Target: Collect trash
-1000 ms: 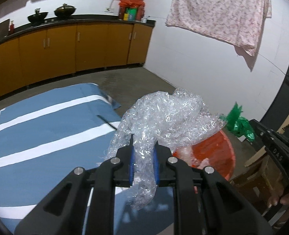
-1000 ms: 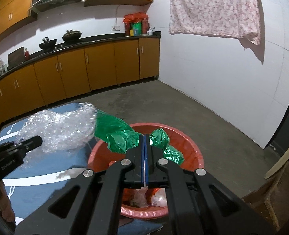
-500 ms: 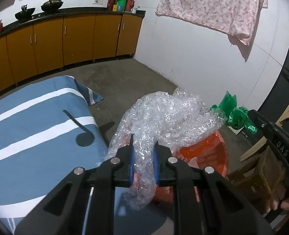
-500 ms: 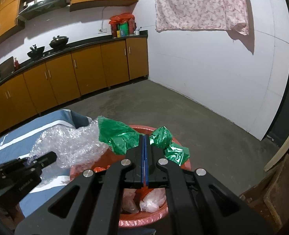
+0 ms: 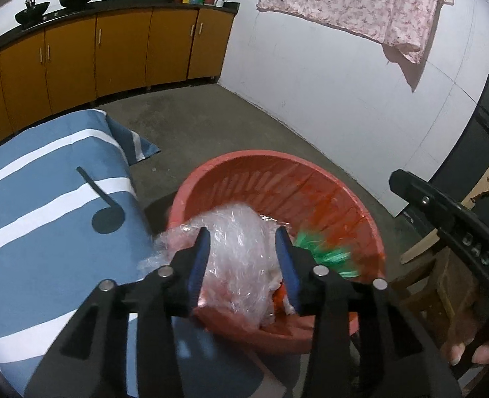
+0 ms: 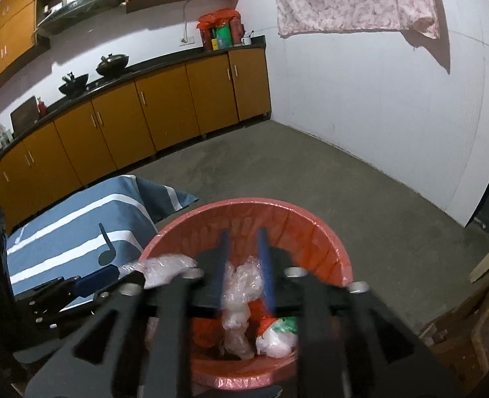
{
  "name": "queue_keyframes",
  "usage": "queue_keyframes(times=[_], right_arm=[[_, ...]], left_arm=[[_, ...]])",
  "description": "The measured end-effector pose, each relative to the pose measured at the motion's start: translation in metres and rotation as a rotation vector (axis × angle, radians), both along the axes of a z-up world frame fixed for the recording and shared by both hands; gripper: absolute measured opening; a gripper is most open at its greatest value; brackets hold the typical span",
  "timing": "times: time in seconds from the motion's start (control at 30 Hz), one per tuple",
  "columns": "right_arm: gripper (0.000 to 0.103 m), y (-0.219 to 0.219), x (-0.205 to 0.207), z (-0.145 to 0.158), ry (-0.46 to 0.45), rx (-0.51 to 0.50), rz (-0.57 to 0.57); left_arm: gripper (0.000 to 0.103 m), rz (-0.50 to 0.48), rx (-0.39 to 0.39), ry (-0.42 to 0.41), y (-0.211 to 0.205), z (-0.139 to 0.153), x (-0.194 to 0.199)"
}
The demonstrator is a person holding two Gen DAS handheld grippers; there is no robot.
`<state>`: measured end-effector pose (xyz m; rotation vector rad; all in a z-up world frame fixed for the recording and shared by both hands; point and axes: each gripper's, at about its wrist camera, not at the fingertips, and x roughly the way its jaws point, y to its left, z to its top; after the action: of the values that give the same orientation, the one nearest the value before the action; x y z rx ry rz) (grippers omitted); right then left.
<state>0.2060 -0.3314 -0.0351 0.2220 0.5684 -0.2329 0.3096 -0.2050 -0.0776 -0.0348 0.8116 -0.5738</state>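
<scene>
Low in the centre of both wrist views sits the red bin point(image 5: 327, 179), lined with a red bag, on the grey floor point(image 5: 211, 126). Over its near rim the left tool point(image 5: 243, 248) has its jaws opening — the clear bubble wrap point(image 5: 241, 265) lies blurred between the blue pads, spilling into the bin without being pinched. Just right of it, a green plastic scrap point(image 5: 324, 252) shows as a blurred streak inside the bin. At lower centre of the right wrist view, the right tool point(image 6: 244, 252) also has jaws opening, nothing clamped between them — crumpled clear and white plastic lies in the bin below. Left of the bin, a blue-and-white striped cloth point(image 5: 45, 199) with a music-note print covers the surface.
</scene>
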Motion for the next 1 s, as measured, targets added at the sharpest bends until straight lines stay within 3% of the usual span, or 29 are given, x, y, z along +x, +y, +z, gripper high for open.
queue_keyframes(times=[0.13,0.27,0.37,0.43,0.5,0.57,0.77,1.0], right_arm=[[0.039,-0.003,-0.014,0.008,-0.024,-0.005,-0.022],[0.070,0.000,-0.035,0.023,-0.071,-0.032,-0.065],[0.088,0.009,-0.055,0.034,-0.115,-0.050,-0.085],[0.095,0.019,-0.073,0.041,-0.153,-0.067,-0.108],[0.095,0.031,-0.087,0.045,-0.173,-0.088,-0.116],[0.099,0.043,-0.097,0.047,-0.179,-0.115,-0.119],[0.101,0.081,-0.135,0.051,-0.202,-0.185,-0.103],[0.101,0.114,-0.166,0.049,-0.202,-0.192,-0.052]], left_arm=[[0.049,0.028,-0.003,-0.010,0.013,0.004,0.000],[0.063,0.069,-0.008,-0.047,0.035,0.018,-0.009],[0.077,0.096,-0.019,-0.090,0.057,0.031,-0.022],[0.086,0.119,-0.021,-0.129,0.073,0.042,-0.035],[0.096,0.144,-0.029,-0.167,0.093,0.054,-0.050],[0.099,0.167,-0.026,-0.201,0.109,0.064,-0.066],[0.099,0.239,0.035,-0.322,0.154,0.084,-0.124],[0.099,0.339,0.070,-0.392,0.197,0.090,-0.184]])
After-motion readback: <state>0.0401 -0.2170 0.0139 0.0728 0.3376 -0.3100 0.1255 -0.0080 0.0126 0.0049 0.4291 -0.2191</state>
